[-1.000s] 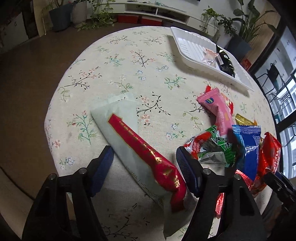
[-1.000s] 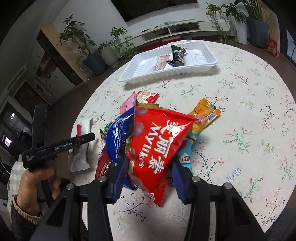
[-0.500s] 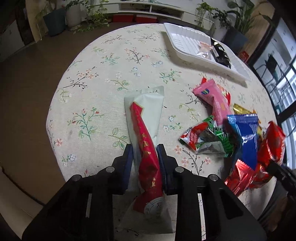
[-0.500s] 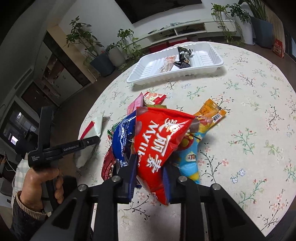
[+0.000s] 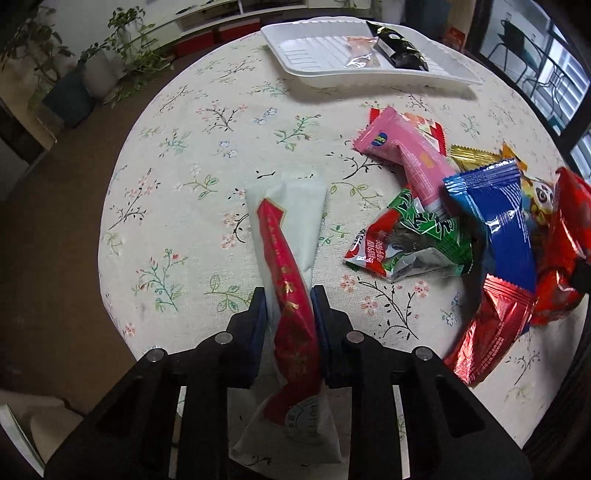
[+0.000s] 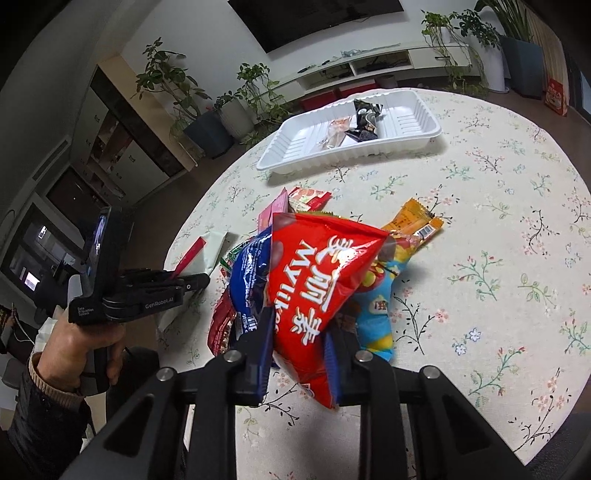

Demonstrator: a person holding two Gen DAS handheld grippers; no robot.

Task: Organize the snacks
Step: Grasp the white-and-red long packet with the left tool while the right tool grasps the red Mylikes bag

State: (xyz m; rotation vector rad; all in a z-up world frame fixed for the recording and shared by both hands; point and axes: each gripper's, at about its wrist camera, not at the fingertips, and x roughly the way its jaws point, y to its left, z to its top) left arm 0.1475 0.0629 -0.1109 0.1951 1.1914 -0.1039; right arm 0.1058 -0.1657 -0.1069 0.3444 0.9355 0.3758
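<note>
Clamped by the left gripper, a long white paper-like snack packet with a red band runs forward from between the closed jaws across the floral tablecloth. Far ahead sits a white ribbed plastic tray.

From the right wrist, the right gripper pinches the lower end of a glossy red foil snack bag, which rises ahead over the snack pile.

Round surface under a floral cloth; potted plants on the floor, low white shelf unit, dark wall screen above.
</note>
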